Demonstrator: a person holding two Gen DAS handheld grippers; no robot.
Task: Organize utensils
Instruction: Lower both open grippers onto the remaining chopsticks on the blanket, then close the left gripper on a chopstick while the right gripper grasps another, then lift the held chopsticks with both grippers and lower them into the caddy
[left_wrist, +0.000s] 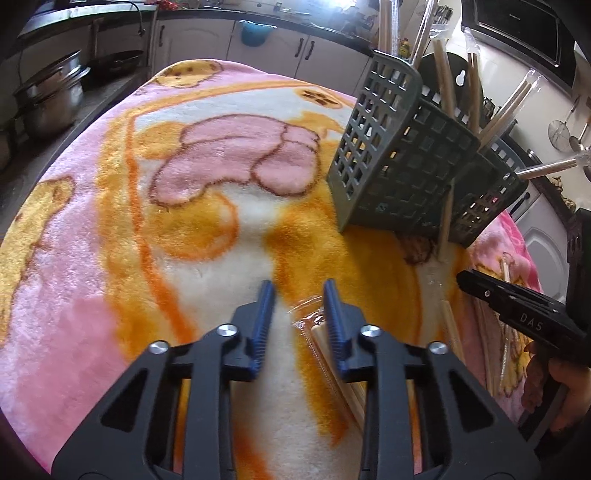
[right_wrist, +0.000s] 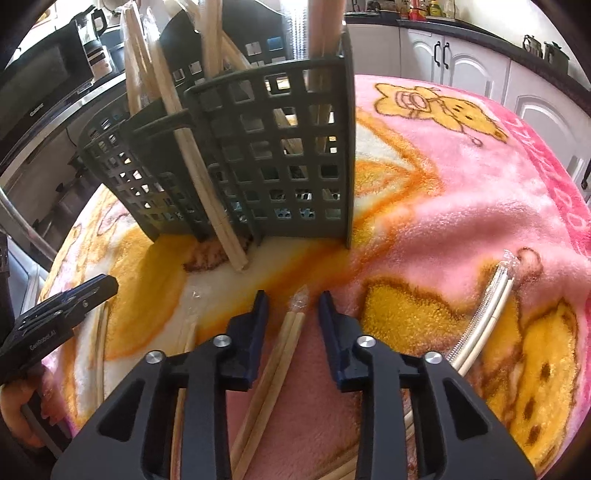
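A grey lattice utensil caddy (left_wrist: 388, 147) (right_wrist: 277, 166) stands on a pink and orange blanket (left_wrist: 110, 258) and holds several wooden chopsticks. One pair (right_wrist: 207, 199) leans against its outside. My left gripper (left_wrist: 298, 291) is low over the blanket. A clear-wrapped chopstick pack (left_wrist: 325, 343) lies between and under its fingers, with a gap beside the left pad. My right gripper (right_wrist: 291, 295) straddles another wrapped wooden pair (right_wrist: 280, 347), and bare space shows on both sides of it. A white wrapped pair (right_wrist: 487, 317) lies to the right.
More wrapped chopsticks (left_wrist: 452, 328) lie on the blanket between the two grippers. Steel pots (left_wrist: 48, 99) sit on the counter at left, strainers (left_wrist: 561, 129) hang at right, and a microwave (right_wrist: 33, 96) stands behind the caddy. White cabinets (right_wrist: 461, 62) line the back.
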